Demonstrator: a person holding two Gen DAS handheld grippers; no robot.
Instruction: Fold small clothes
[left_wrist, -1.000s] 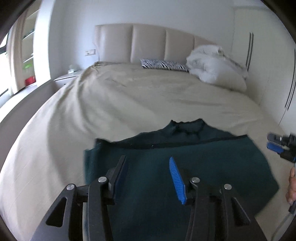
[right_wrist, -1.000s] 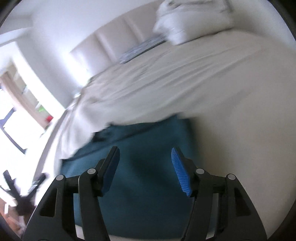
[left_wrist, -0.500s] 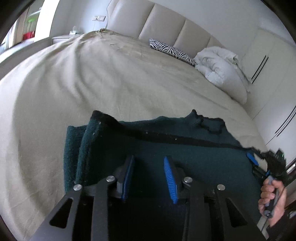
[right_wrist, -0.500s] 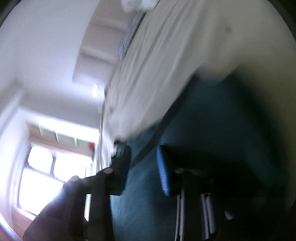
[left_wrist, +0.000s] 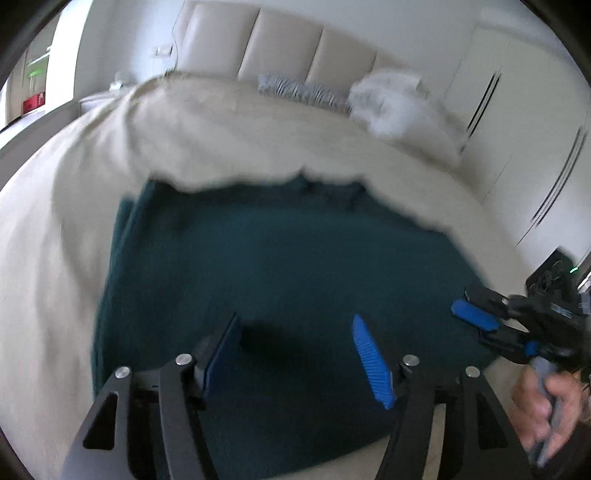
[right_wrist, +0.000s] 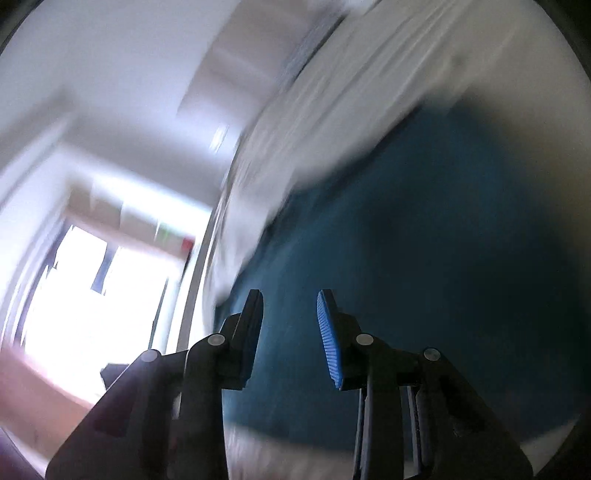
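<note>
A dark teal knitted garment (left_wrist: 288, 280) lies spread flat on a wide bed covered with a smooth beige sheet (left_wrist: 207, 140), near the foot end. Its left side is doubled over into a thick folded edge, and its far edge, with a small collar-like notch, points toward the padded cream headboard (left_wrist: 280, 44). The left gripper (left_wrist: 295, 350), black with ribbed blue pads, hovers low over the near part of the garment with its jaws spread wide and nothing between them. The right gripper (left_wrist: 476, 325) reaches in from the right side of the bed, held by a bare hand (left_wrist: 546, 402); in its own camera view the right gripper (right_wrist: 290, 332) shows its jaws parted by a moderate gap, empty, with the teal fabric (right_wrist: 424, 258) filling the space beyond them. That view is heavily smeared by motion, so whether the pads touch the cloth cannot be told. At the head of the bed sit a zebra-striped cushion (left_wrist: 295, 88) and a crumpled white pillow (left_wrist: 395, 103). White wardrobe doors with dark vertical handles (left_wrist: 517, 122) stand along the right wall.
</note>
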